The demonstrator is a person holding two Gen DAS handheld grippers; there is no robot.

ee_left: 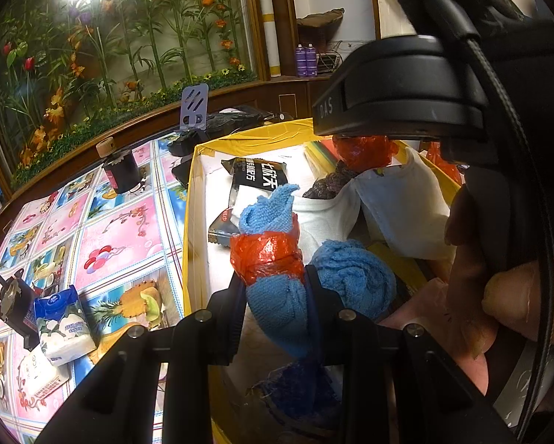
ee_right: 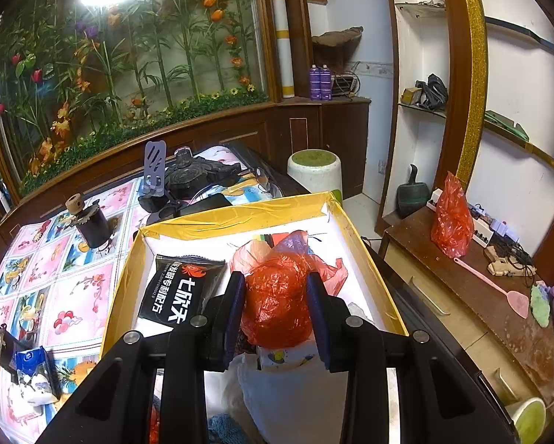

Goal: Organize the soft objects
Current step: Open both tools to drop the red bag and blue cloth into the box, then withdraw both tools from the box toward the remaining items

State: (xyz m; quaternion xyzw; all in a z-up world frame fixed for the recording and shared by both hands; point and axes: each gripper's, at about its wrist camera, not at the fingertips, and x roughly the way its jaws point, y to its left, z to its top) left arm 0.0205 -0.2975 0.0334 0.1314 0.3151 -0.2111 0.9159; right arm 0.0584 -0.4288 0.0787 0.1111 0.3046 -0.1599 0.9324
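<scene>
Your left hand-held gripper (ee_left: 275, 292) clamped the upright blue towel (ee_left: 277, 296) over the box (ee_left: 191, 199), while your right hand-held gripper (ee_right: 275, 296) gripped the red bag (ee_right: 277, 296) farther in.

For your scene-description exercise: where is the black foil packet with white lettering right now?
The black foil packet with white lettering lies flat in the yellow-rimmed cardboard box, at its far left. In the right wrist view it sits just left of the crumpled red plastic bag.

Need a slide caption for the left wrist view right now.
Left hand-held gripper clamps a blue towel roll banded in red plastic above the yellow box.
</scene>
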